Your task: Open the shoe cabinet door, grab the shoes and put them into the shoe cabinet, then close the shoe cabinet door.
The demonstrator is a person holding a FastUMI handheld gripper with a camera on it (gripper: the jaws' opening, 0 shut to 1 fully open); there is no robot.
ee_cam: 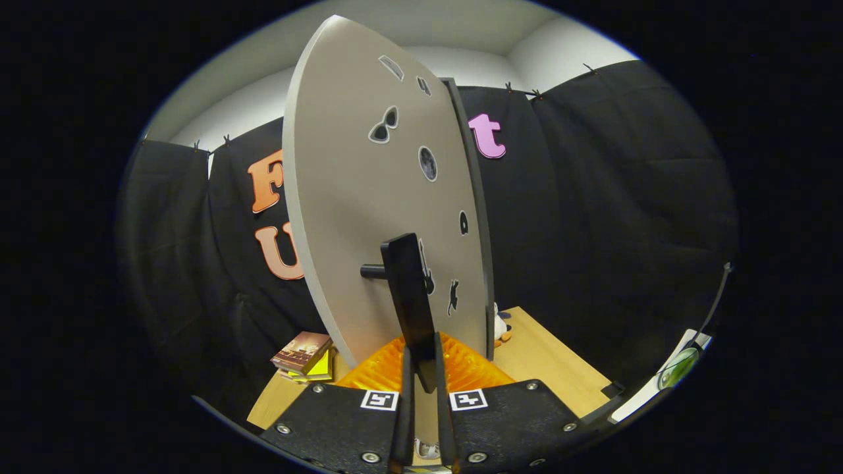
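Note:
The shoe cabinet door (355, 217) is a pale panel with several small dark stickers, standing upright right in front of me and seen at a slant. Its black bar handle (407, 289) stands off the panel on a short peg. My gripper (421, 361) is shut on the lower end of that handle, one finger on each side of it. A dark cabinet edge (479, 224) runs along the door's right side. A small white thing (428, 450) shows low between the gripper's plates; I cannot tell what it is.
The cabinet stands on a wooden table (553, 368). A stack of books (303, 355) lies on it left of the door. A small white toy figure (502, 326) sits behind the door's right edge. A white object (678, 368) lies off the table's right side.

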